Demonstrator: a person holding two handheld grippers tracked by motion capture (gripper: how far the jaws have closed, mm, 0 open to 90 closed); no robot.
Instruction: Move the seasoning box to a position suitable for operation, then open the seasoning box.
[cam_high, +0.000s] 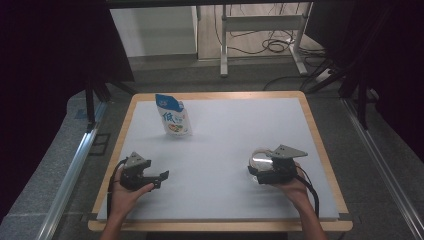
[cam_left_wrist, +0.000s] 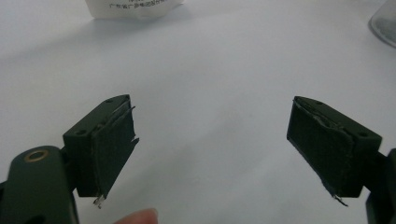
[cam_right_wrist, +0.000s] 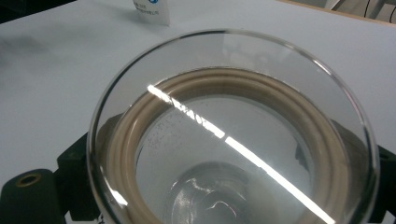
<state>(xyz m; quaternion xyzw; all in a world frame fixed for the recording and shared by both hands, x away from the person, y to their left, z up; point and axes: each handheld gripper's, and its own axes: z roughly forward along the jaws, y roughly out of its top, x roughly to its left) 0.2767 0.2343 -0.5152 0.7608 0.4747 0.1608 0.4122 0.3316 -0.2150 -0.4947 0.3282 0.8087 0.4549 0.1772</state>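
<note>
While clamped, glass lid (cam_right_wrist: 233, 140) between right gripper (cam_high: 261, 168) jaws (left gripper (cam_high: 162, 179) agape).

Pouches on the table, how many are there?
1. A single white pouch with blue print stands upright near the table's far left corner, beyond the left hand-held gripper. None seems hidden.

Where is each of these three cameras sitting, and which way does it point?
High view: above the person's side, looking forward and down on the table; forearms, both hands.
Left gripper view: rides the left tongs, open, facing the pouch; a fingertip.
Right gripper view: rides the right tongs, behind a glass lid.
Shared: pouch, lid.
</note>
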